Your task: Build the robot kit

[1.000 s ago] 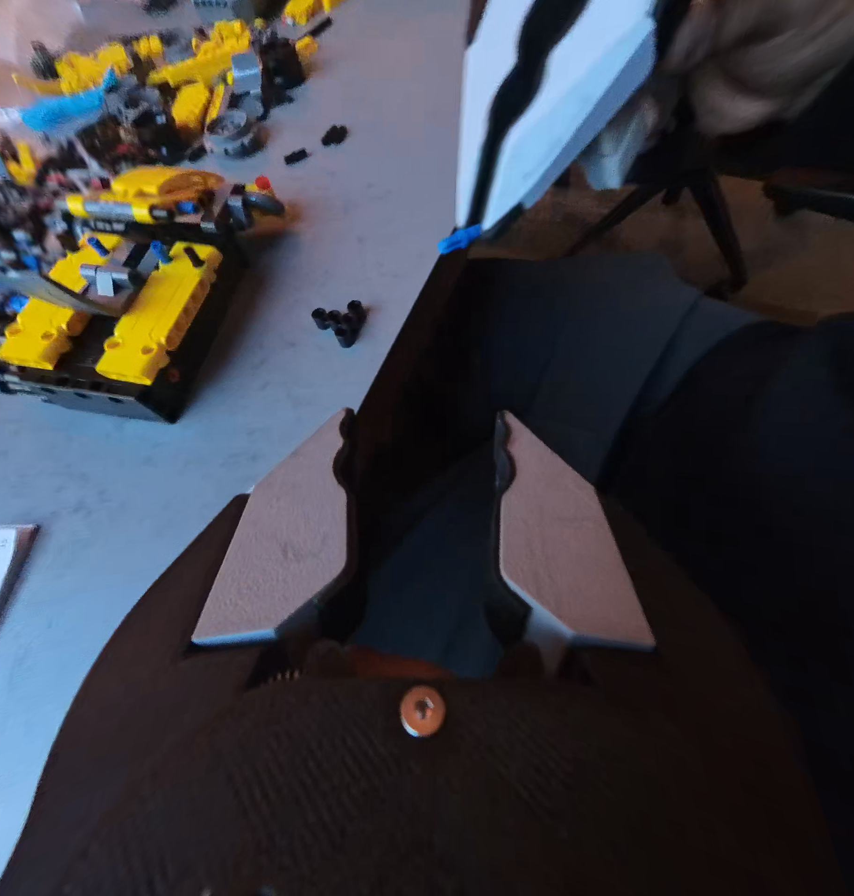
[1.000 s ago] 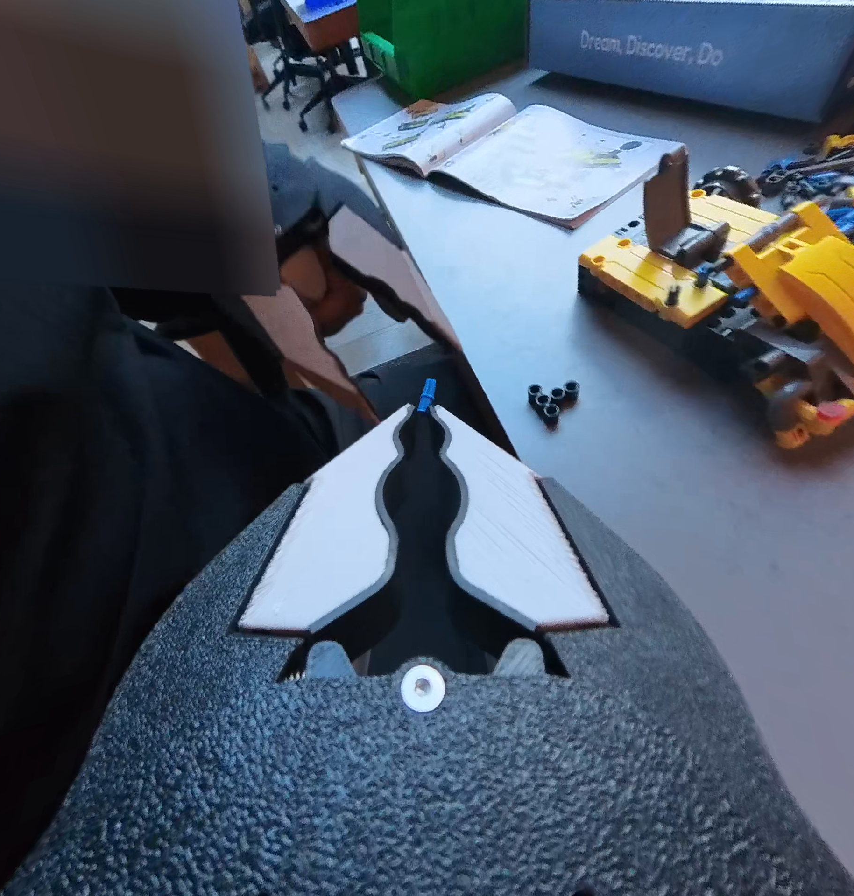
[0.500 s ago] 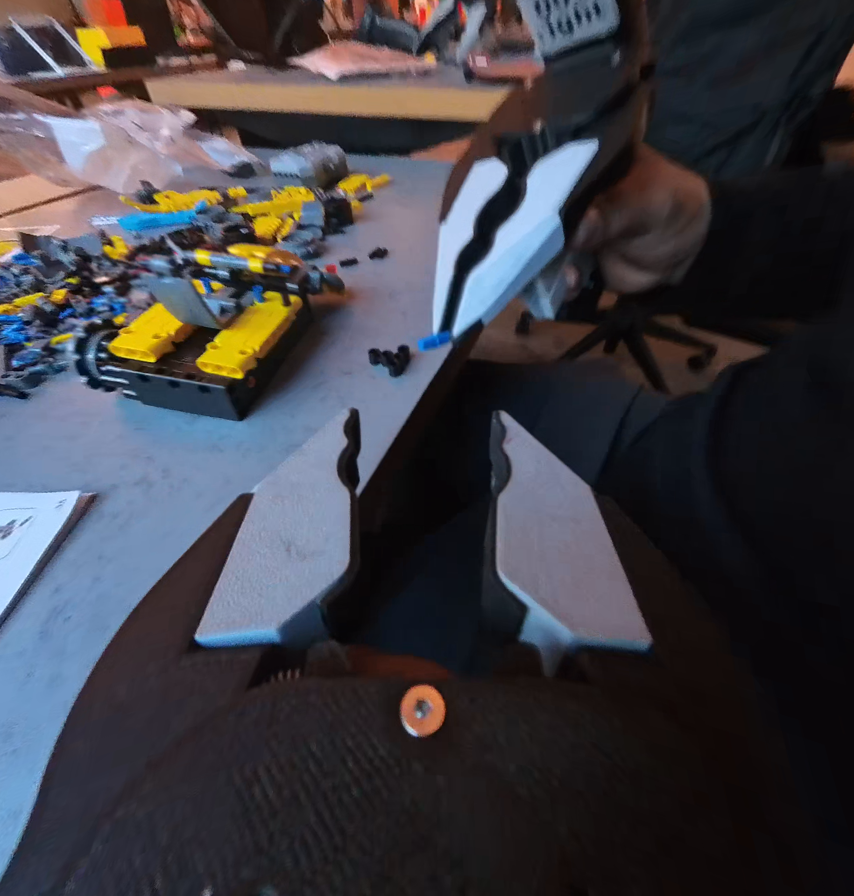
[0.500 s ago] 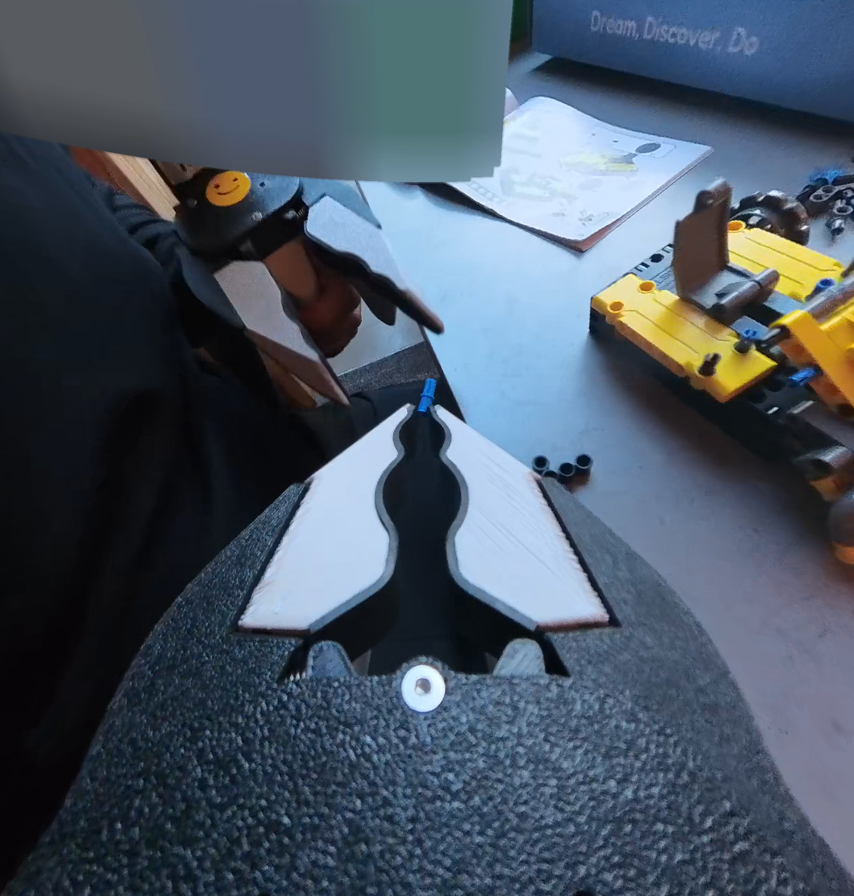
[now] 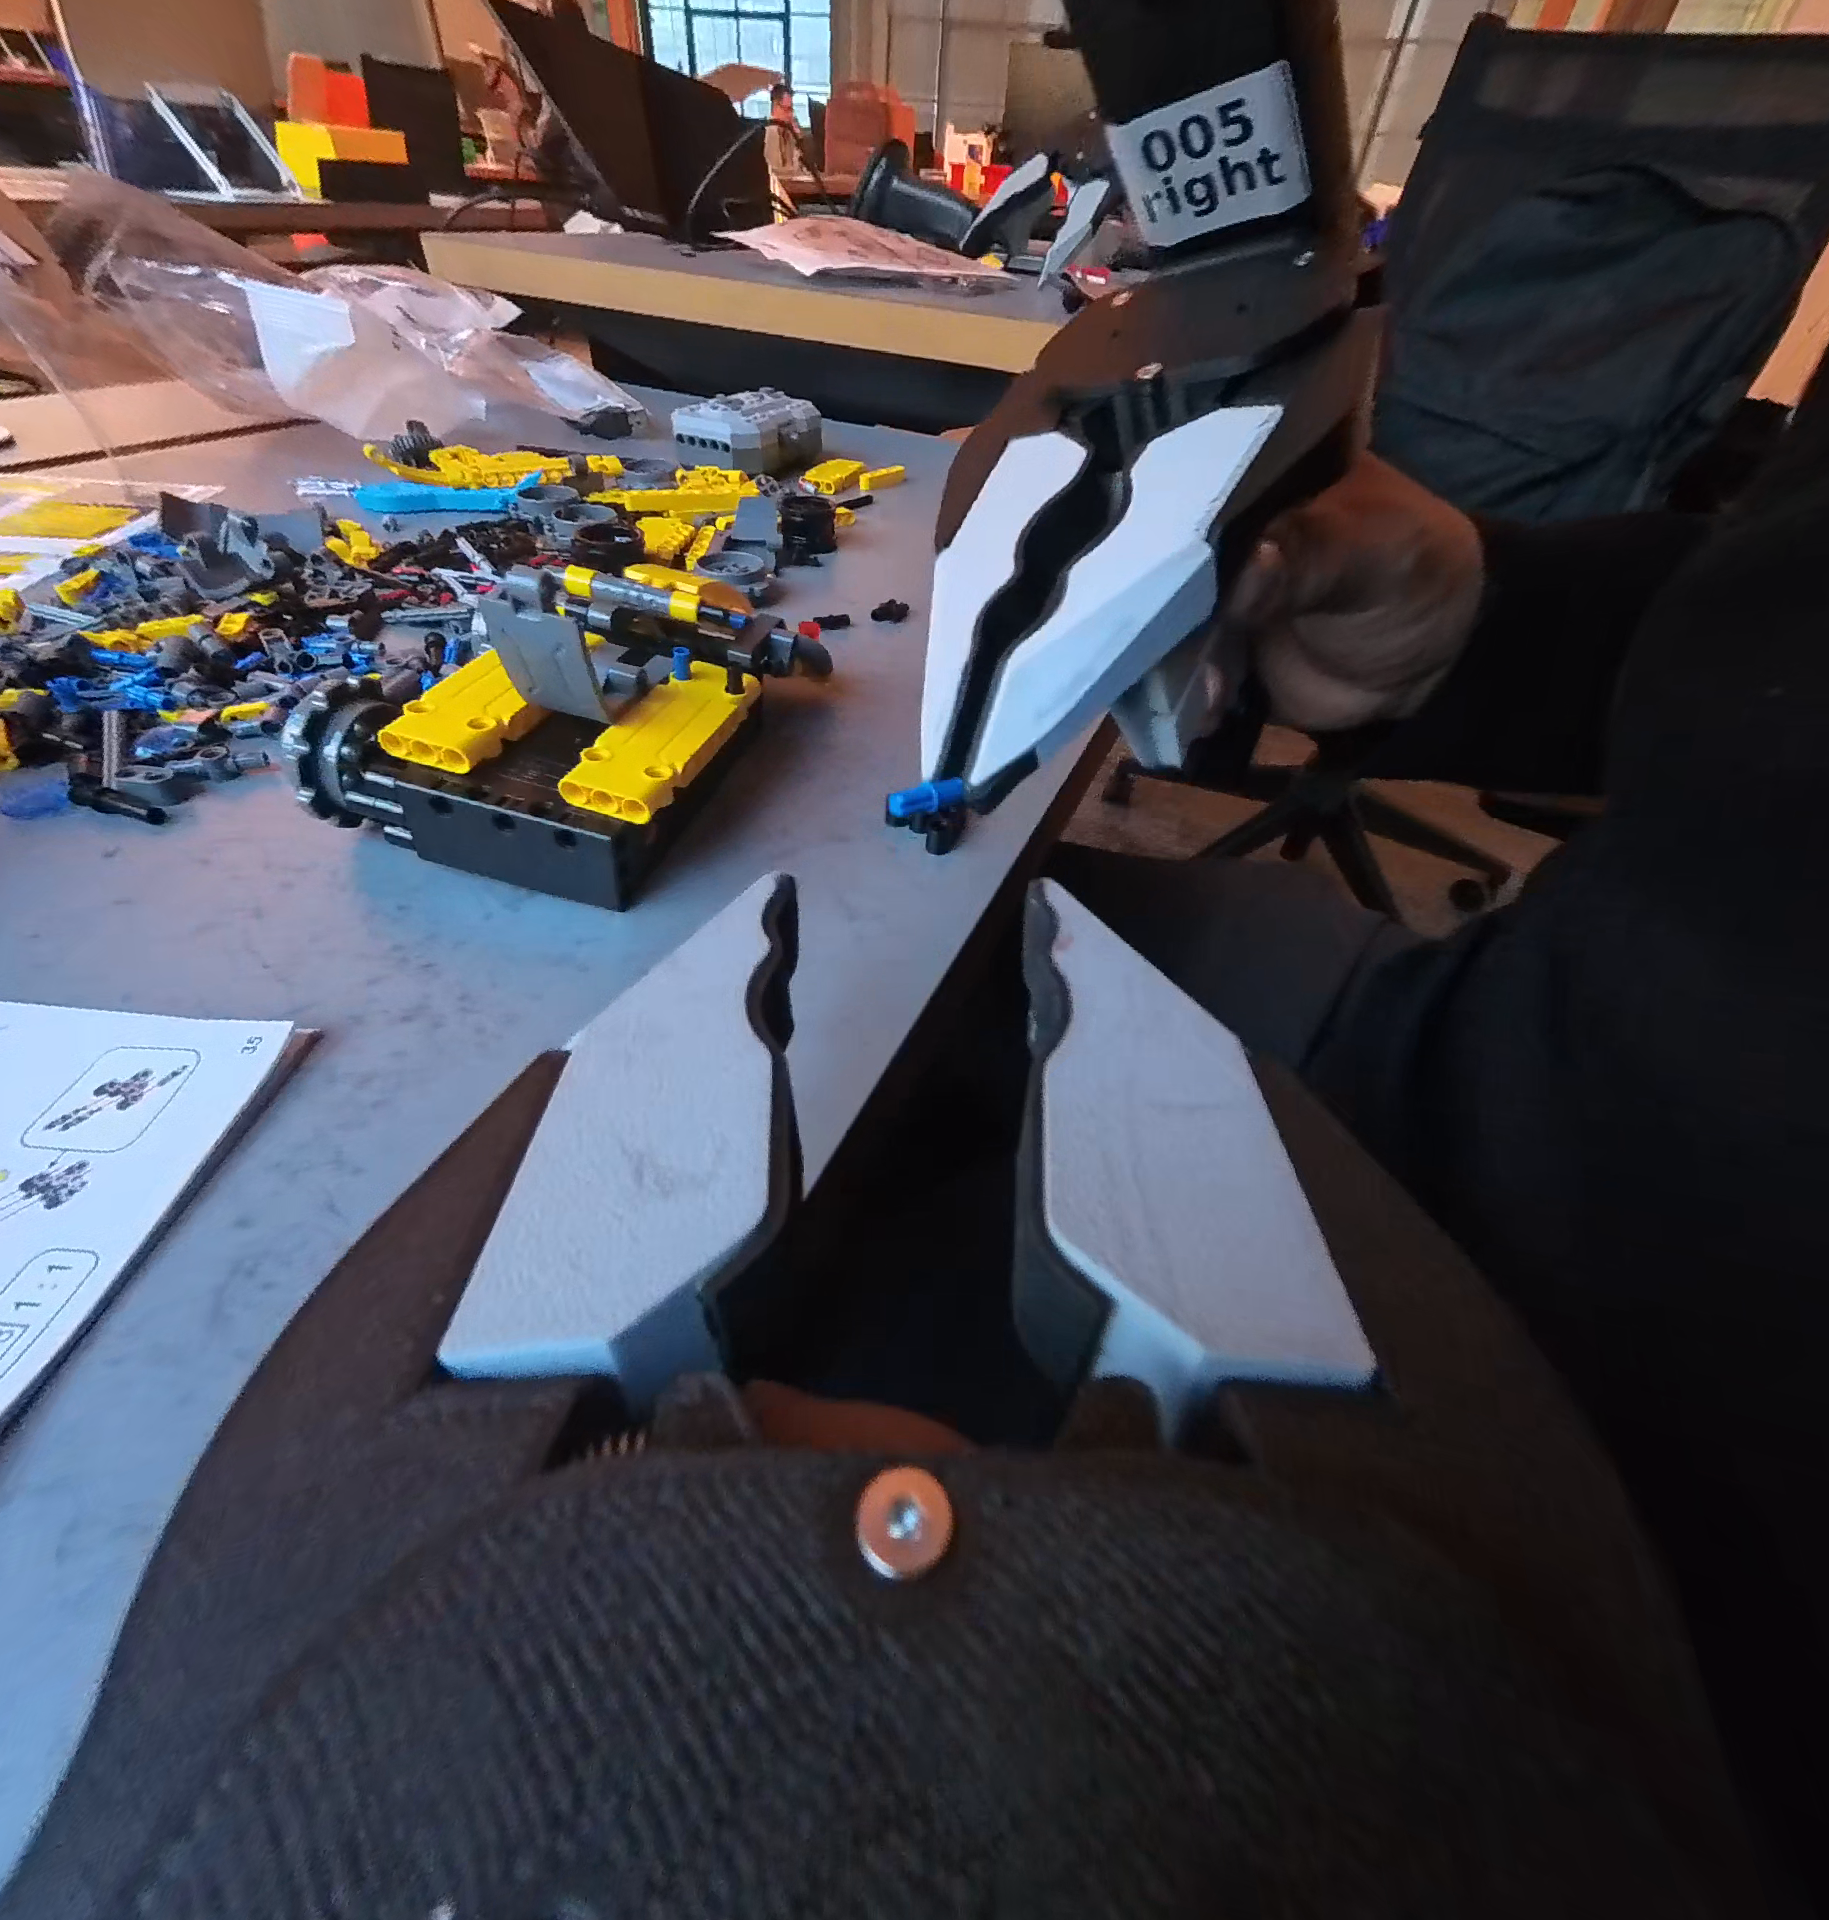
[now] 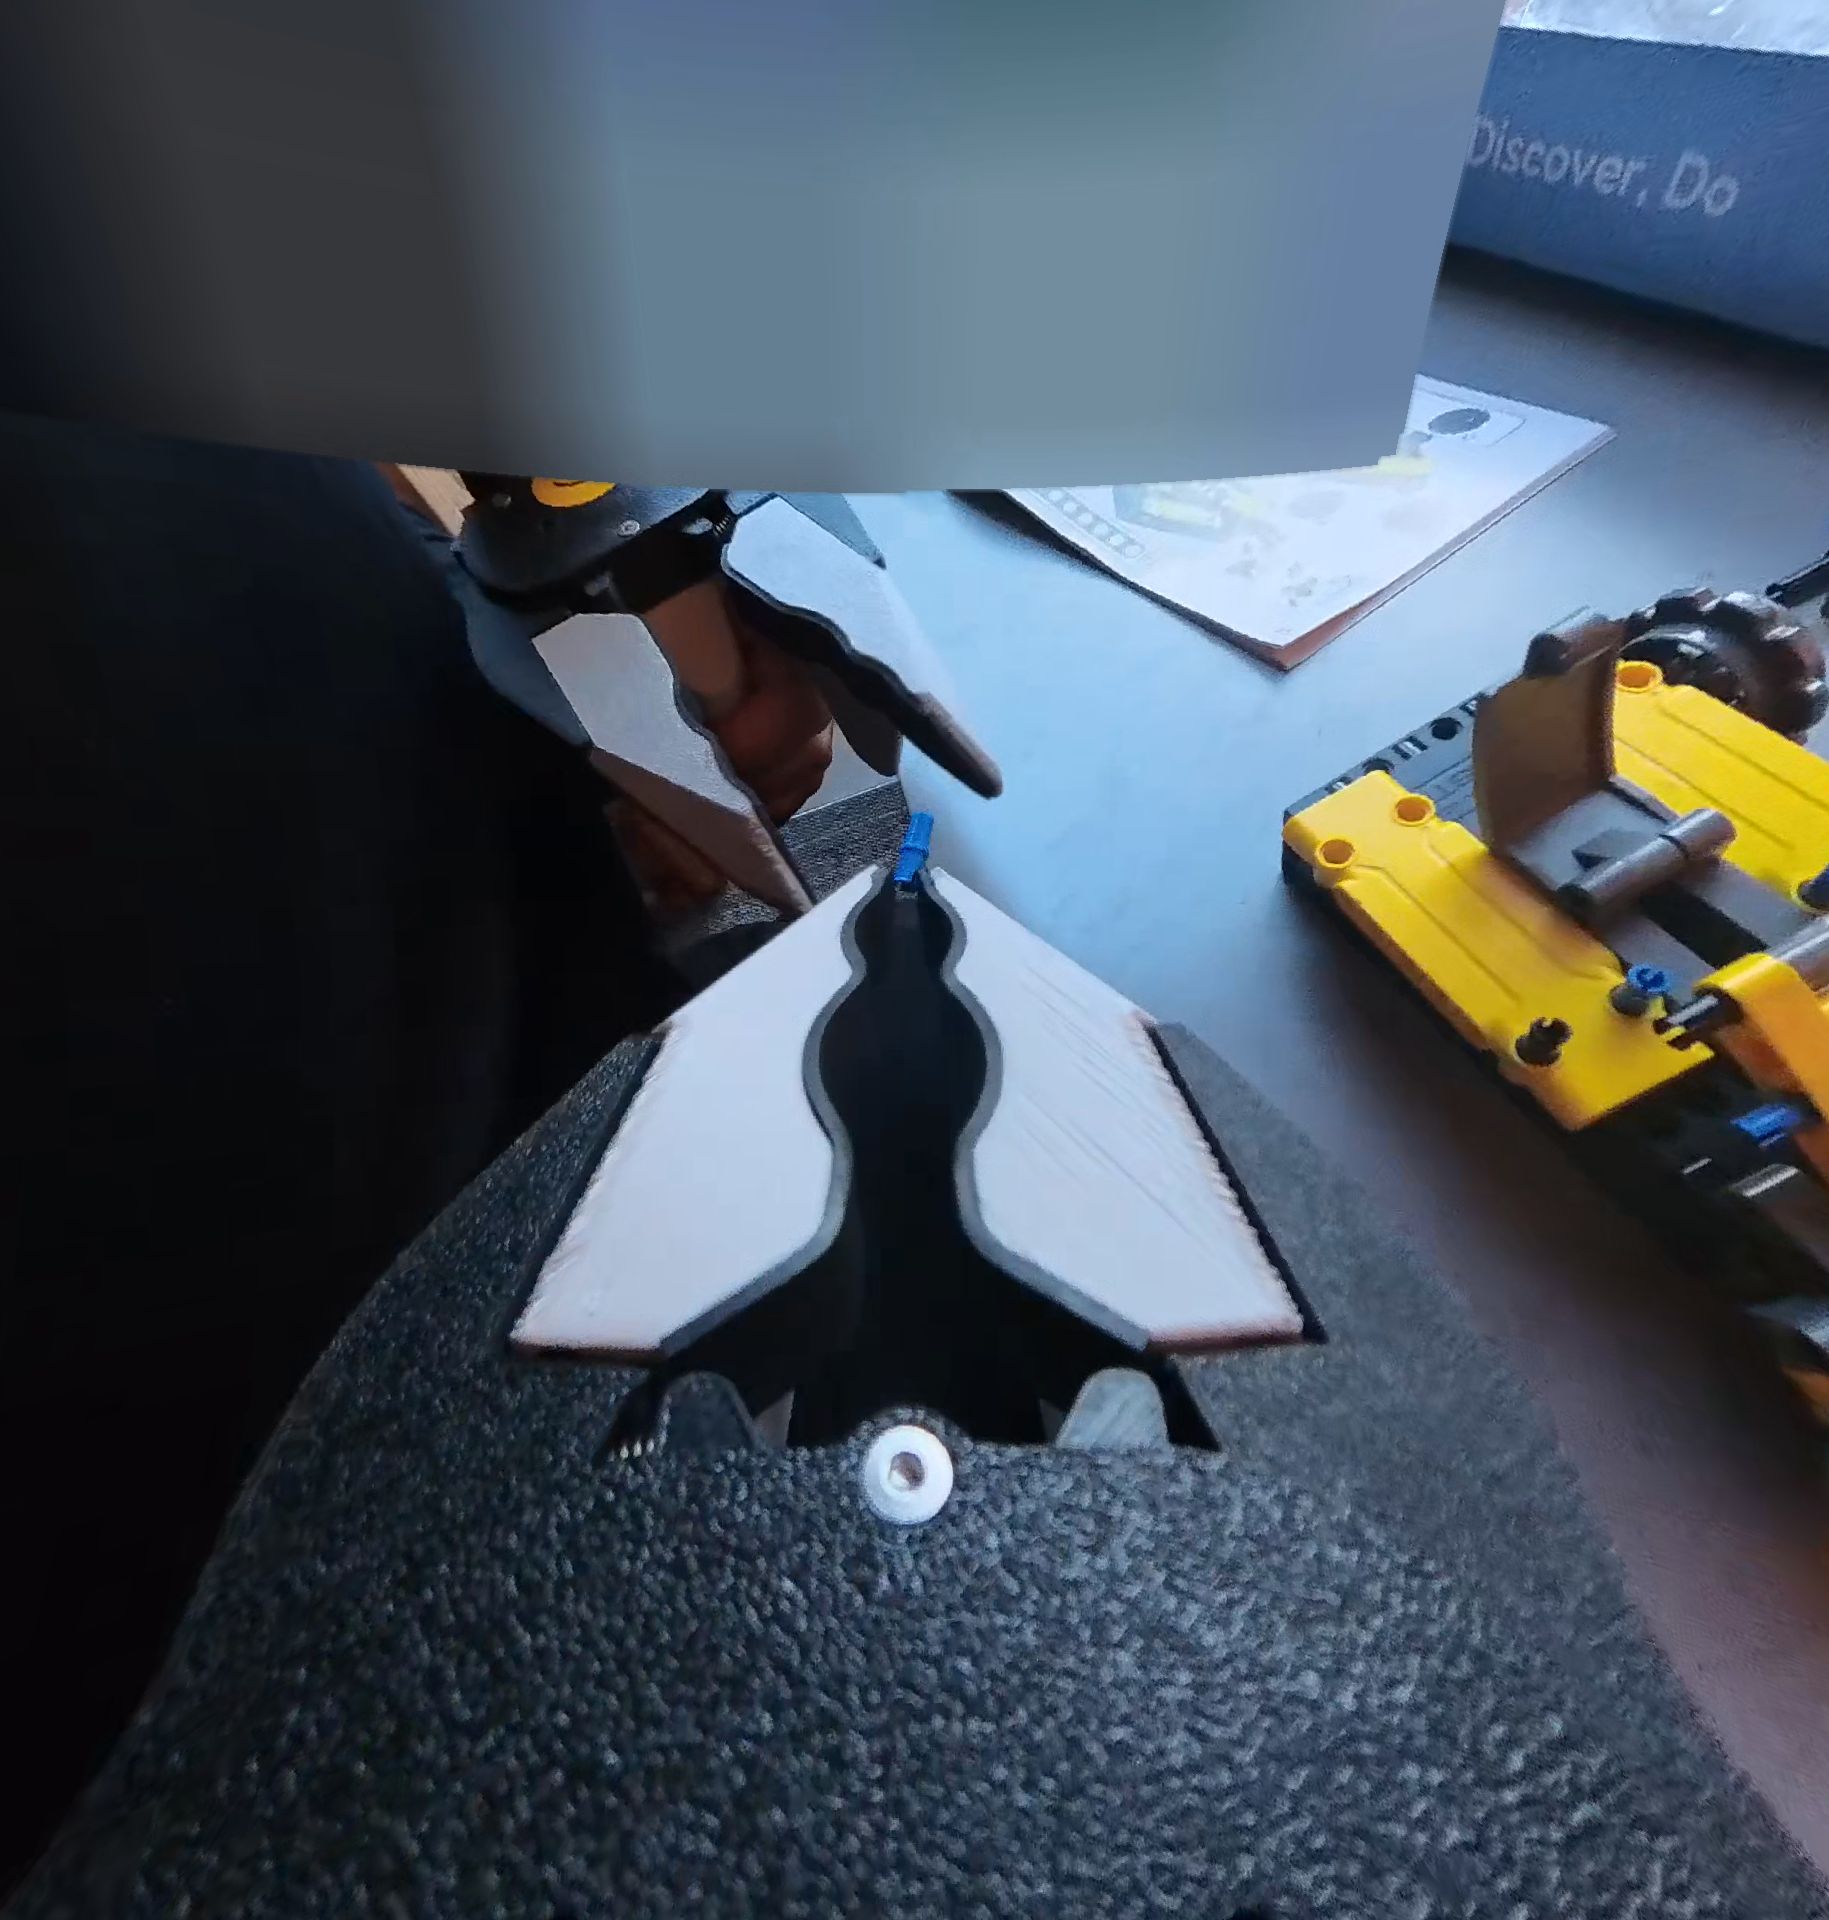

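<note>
- Grey table [image 5: 266, 935] in a workshop with desks and chairs behind carries, from left to right: an open instruction booklet [image 5: 89, 1164] at the near left edge; a scatter of yellow, blue and black building-toy pieces [image 5: 162, 644]; and a partly built yellow-and-black model [image 5: 567, 748].
- Left gripper [image 5: 905, 940] hangs over the table's near edge, jaws well parted and holding nothing.
- Small black connector pieces [image 5: 936, 826] lie on the table just beyond it, near the edge.
- Right gripper [image 5: 957, 790], gripped by a hand [image 5: 1357, 613], points down at the table edge, its tips pinched on a small blue pin [image 5: 922, 797].
- Blue pin: short, slender and ridged; its long axis runs sideways out of the tips toward the model, just above the black connectors.
- Of the two tools, the right one is nearer the model.
</note>
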